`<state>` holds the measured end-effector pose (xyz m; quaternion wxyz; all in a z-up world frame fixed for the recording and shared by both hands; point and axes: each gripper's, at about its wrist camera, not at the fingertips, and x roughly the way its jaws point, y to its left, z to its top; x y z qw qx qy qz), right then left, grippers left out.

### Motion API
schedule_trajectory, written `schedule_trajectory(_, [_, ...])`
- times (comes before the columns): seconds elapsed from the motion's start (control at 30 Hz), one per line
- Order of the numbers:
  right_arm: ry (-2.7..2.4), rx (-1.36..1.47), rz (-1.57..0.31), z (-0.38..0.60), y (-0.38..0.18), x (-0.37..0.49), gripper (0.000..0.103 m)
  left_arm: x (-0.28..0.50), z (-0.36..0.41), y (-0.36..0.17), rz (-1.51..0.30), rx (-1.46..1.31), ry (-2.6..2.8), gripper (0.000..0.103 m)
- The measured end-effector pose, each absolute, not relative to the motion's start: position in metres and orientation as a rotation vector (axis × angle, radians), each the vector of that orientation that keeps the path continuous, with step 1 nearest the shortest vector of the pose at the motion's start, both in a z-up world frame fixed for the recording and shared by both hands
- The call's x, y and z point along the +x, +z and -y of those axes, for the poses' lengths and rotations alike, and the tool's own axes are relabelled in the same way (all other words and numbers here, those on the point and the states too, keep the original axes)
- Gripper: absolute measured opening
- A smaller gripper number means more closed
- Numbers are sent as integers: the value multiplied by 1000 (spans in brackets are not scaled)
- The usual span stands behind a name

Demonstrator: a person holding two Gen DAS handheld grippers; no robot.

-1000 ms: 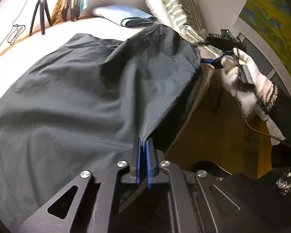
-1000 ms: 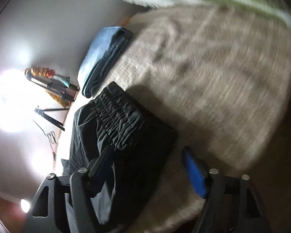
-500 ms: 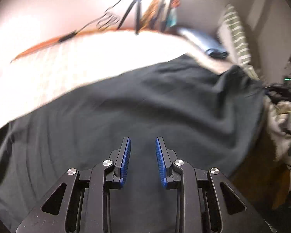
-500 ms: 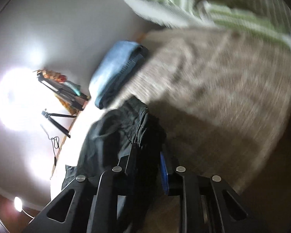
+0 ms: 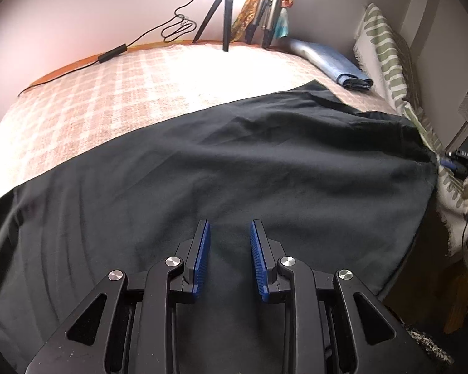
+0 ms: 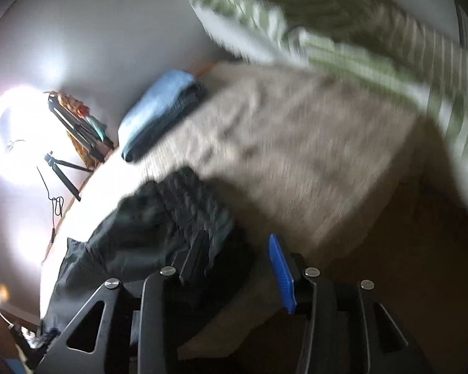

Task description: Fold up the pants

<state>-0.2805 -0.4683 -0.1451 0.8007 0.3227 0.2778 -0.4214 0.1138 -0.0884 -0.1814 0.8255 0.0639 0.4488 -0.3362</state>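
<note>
Where the left wrist view looks forward along its 2 fingers, the left gripper (image 5: 227,243) stands spread, its blue pads (image 5: 201,257) apart with nothing between them. Directly beneath and ahead of it lie the dark pants (image 5: 234,168), spread flat across the checked bedcover (image 5: 109,93) and filling the lower half of the view; whether the fingertips touch the cloth cannot be told. The pants run from the left edge to the right edge of the bed, where the fabric drapes over the side (a soft ridge of wrinkles crosses its far part). Beyond the pants, near the wall, stand a small black tripod (image 5: 221,9) and a trailing cable (image 5: 146,31); a folded blue garment (image 5: 330,62) rests at the far right, just beside a green-striped blanket (image 5: 387,50). The right gripper (image 5: 452,165) shows small at the right margin, close to the pants' corner.

Seen from the right wrist (strongly blurred), the right gripper (image 6: 238,258) is spread wide, holding nothing. The gathered waistband end of the pants (image 6: 171,215) lies under and just ahead of the left finger (image 6: 193,255), while the blue-padded right finger (image 6: 280,271) hangs over bare bedcover (image 6: 296,155). Farther off lie the folded blue garment (image 6: 159,115) and the tripod (image 6: 62,168).
</note>
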Motion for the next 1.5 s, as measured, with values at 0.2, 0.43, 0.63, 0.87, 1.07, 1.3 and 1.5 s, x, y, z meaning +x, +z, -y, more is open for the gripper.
schedule_trajectory(0.2, [-830, 599, -616, 507, -116, -244, 68, 80, 129, -162, -913, 215, -874, 24])
schedule_trajectory(0.43, [-766, 560, -756, 529, -139, -179, 67, 54, 202, -157, -916, 250, -1097, 31])
schedule_trajectory(0.63, [-682, 437, -799, 506, -133, -135, 67, 36, 253, -177, -948, 342, -1181, 38])
schedule_trajectory(0.87, [-365, 354, -888, 465, -127, -37, 71, 7, 256, -186, -944, 398, -1256, 39])
schedule_trajectory(1.07, [-68, 369, -1017, 415, -173, 69, 75, 16, 217, -166, -910, 322, -1140, 39])
schedule_trajectory(1.3, [7, 389, -1138, 392, -217, 129, 6, 41, 146, -178, -961, 272, -932, 39])
schedule_trajectory(1.5, [-103, 215, -1129, 383, -209, 154, 1, 36, 137, -179, -945, 242, -922, 39])
